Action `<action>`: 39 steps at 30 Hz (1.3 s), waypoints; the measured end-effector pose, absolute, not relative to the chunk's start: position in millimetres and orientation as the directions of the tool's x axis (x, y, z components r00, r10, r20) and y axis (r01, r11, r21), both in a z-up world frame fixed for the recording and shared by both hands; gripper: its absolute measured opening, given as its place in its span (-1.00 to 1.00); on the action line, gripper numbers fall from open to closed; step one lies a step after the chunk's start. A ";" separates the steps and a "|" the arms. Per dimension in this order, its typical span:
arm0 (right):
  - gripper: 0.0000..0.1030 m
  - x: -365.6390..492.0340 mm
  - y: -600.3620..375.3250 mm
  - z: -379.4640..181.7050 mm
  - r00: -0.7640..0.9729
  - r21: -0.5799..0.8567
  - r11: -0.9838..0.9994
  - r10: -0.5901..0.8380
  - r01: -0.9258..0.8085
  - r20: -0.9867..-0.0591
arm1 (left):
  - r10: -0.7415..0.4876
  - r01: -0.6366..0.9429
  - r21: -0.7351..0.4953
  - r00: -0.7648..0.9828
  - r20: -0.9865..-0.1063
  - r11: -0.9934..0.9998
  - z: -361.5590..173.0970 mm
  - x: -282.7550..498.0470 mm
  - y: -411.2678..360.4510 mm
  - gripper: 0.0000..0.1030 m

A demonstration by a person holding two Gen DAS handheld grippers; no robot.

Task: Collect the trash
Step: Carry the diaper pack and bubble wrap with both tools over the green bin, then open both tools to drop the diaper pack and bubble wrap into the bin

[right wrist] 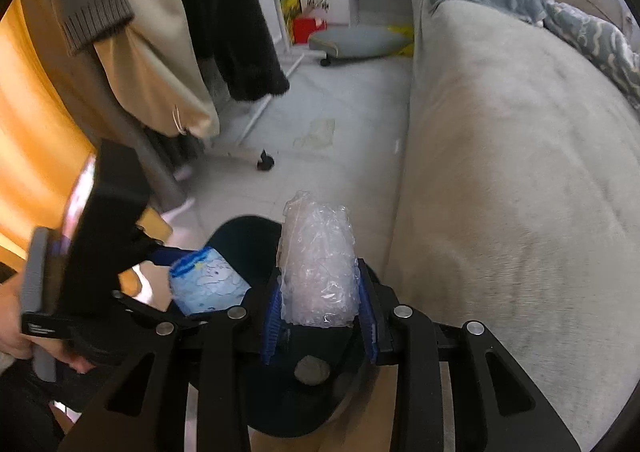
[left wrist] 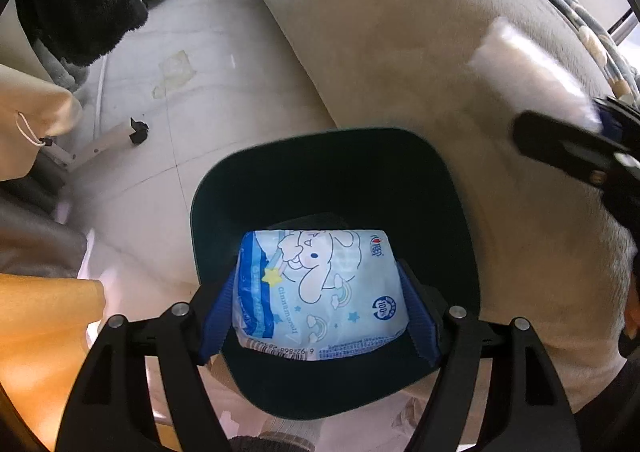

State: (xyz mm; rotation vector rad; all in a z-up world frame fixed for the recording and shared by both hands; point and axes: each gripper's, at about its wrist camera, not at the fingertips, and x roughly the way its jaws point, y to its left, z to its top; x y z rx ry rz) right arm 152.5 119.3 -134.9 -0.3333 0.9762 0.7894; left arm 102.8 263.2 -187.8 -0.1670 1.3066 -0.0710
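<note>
My left gripper [left wrist: 320, 300] is shut on a light blue tissue packet [left wrist: 320, 292] with a cartoon dog print and holds it over the open mouth of a dark bin [left wrist: 332, 180]. My right gripper [right wrist: 320, 312] is shut on a crumpled wad of clear bubble wrap [right wrist: 318, 268] above the same bin [right wrist: 248, 240]. The tissue packet [right wrist: 206, 286] and the left gripper also show in the right wrist view. In the left wrist view the bubble wrap [left wrist: 528, 68] and the right gripper [left wrist: 580, 148] appear at the upper right.
A beige sofa [right wrist: 520, 172] runs along the right side. Clothes [right wrist: 168, 32] hang on a rack at the left over a pale tiled floor [left wrist: 192, 100]. A grey cushion [right wrist: 356, 40] and a blue patterned blanket [right wrist: 580, 24] lie farther back. An orange surface [left wrist: 44, 332] is at the left.
</note>
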 end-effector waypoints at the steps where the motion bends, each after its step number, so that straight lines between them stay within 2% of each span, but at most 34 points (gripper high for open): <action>1: -0.34 153.4 121.1 -138.3 0.313 0.089 0.684 0.441 -0.724 -0.841 | -0.148 -0.040 -0.164 0.257 -0.955 0.986 -188.6 102.3 264.3 0.48; 4: -0.34 158.2 125.1 -143.5 0.299 0.104 0.690 0.438 -0.716 -0.848 | -0.153 -0.043 -0.168 0.242 -0.958 0.985 -191.2 98.7 268.9 0.51; 9: -0.34 159.6 133.8 -154.5 0.263 0.125 0.686 0.433 -0.717 -0.862 | -0.167 -0.053 -0.186 0.248 -0.954 0.981 -190.6 96.5 277.2 0.69; 23: -0.34 166.1 146.4 -197.8 0.177 0.155 0.707 0.373 -0.690 -0.911 | -0.134 -0.065 -0.178 0.427 -0.894 0.982 -148.4 94.0 297.9 0.70; 32: -0.34 157.0 160.2 -220.5 0.125 0.147 0.692 0.326 -0.707 -0.937 | -0.111 -0.075 -0.189 0.583 -0.805 0.979 -108.6 88.1 313.1 0.60; 39: -0.34 144.2 168.1 -242.9 0.097 0.113 0.672 0.267 -0.732 -0.959 | -0.126 -0.067 -0.236 0.689 -0.714 0.969 -73.9 86.8 321.9 0.43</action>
